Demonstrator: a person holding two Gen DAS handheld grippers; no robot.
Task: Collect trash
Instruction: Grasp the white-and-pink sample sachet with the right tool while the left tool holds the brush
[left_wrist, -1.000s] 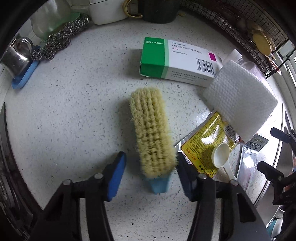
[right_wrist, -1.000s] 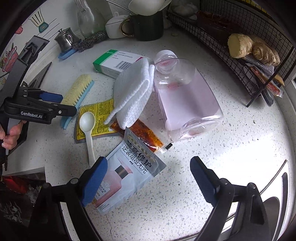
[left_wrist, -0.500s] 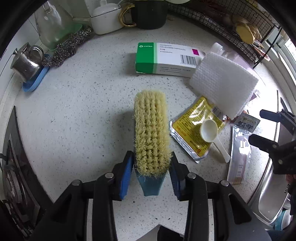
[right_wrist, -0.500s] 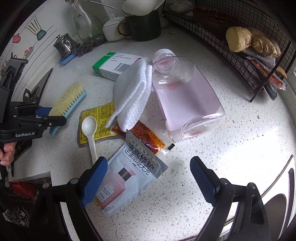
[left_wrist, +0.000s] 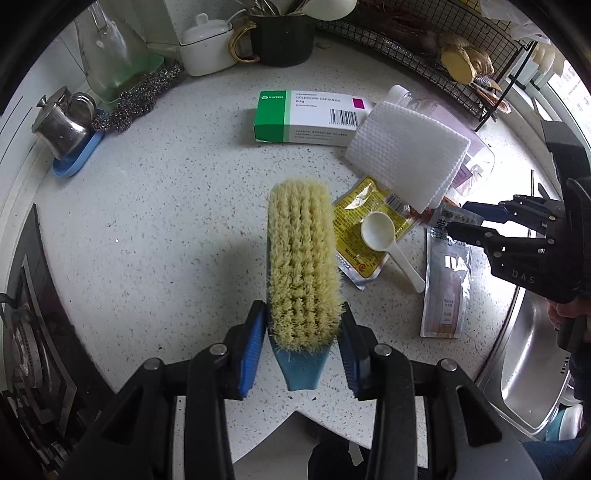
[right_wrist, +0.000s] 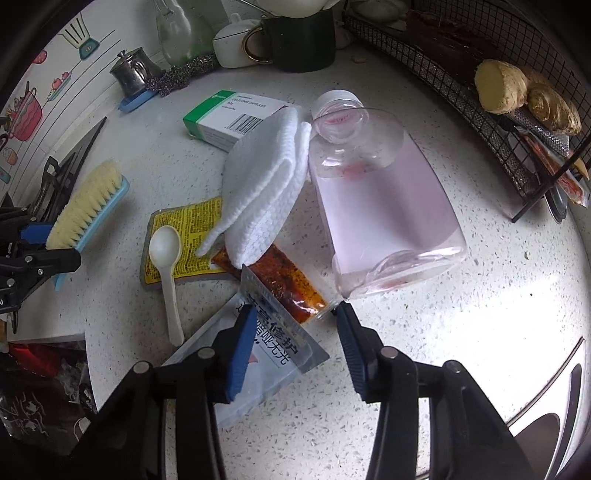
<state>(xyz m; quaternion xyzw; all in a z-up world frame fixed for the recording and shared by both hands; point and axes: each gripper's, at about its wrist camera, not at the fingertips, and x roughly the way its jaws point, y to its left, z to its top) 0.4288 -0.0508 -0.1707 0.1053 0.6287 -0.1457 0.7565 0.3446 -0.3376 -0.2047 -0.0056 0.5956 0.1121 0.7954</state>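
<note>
My left gripper (left_wrist: 303, 343) is shut on the handle end of a scrub brush (left_wrist: 301, 251) with yellow bristles and a blue back, held just off the counter. My right gripper (right_wrist: 295, 343) points down at a silver sachet (right_wrist: 273, 354). Its jaws are closing, and the sachet's top is buckled up between the pads. A red chilli sauce packet (right_wrist: 284, 277) ends right beside them. Nearby lie a yellow packet (right_wrist: 192, 236), a white plastic spoon (right_wrist: 164, 243), a folded white cloth (right_wrist: 266, 184), a green-and-white medicine box (right_wrist: 236, 114) and a clear bottle (right_wrist: 384, 206) on its side.
A wire rack (right_wrist: 480, 122) with ginger stands at the back right. A dark mug (left_wrist: 284, 37), a white pot (left_wrist: 207, 48), steel wool (left_wrist: 140, 99) and a steel jug (left_wrist: 62, 122) line the back. The sink (left_wrist: 528, 362) is to the right, the stove (left_wrist: 22, 350) to the left.
The left jaws shut on the brush and raised it off the counter. The right jaws went from wide to narrow around the sachet, and its top edge buckled up.
</note>
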